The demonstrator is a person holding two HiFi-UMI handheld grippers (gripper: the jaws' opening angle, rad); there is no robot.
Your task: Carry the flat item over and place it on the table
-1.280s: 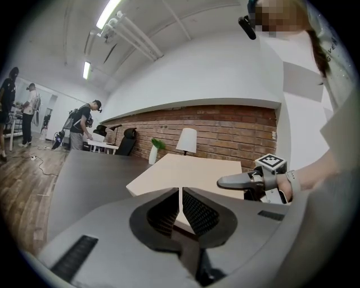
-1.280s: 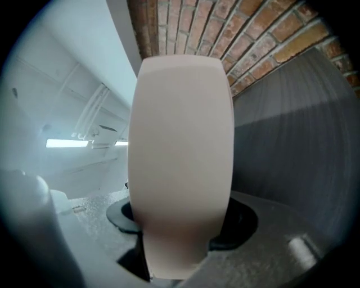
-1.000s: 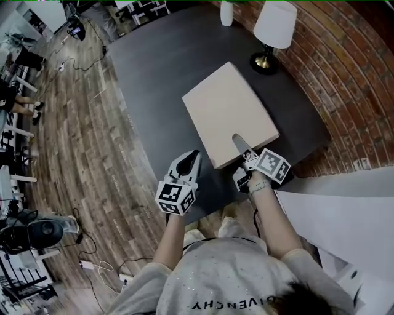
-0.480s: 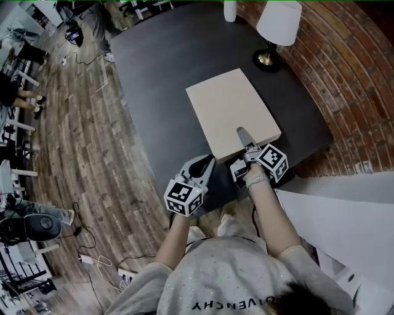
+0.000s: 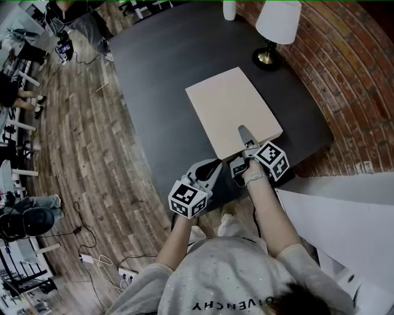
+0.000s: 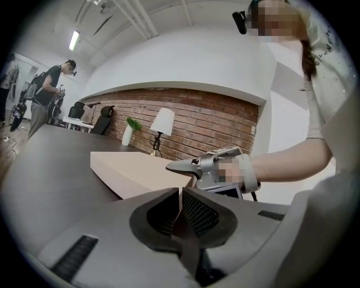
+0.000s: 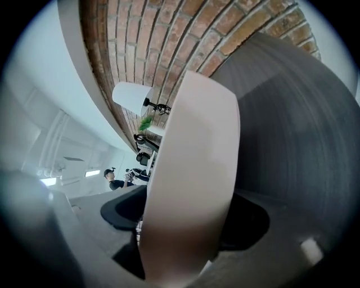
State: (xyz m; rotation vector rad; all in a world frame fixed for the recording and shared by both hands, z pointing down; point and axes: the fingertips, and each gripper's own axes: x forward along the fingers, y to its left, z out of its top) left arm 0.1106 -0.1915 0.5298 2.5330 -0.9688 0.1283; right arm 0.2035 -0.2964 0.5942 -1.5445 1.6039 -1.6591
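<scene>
A flat beige board [image 5: 233,111] lies on the dark table [image 5: 160,74], its near short edge towards me. My right gripper [image 5: 244,140] sits at that near edge with the board [image 7: 197,169] between its jaws. The jaws are opening, and the upper finger [image 6: 180,166] lies just over the board's top [image 6: 135,169]. The lower jaw is hidden under the board. My left gripper [image 5: 209,172] hovers at the table's front edge, left of the board's near corner, shut [image 6: 180,194] with nothing in it.
A white-shaded lamp [image 5: 275,27] and a white vase [image 5: 229,9] stand at the table's far right, by the brick wall [image 5: 351,74]. Wood floor [image 5: 80,141] with cables runs along the left, where people stand at desks [image 5: 18,67]. White panels [image 5: 332,215] lie to my right.
The left gripper has moved right and down, closer to the right gripper at the table's front edge. The right gripper has stayed at the board's near edge.
</scene>
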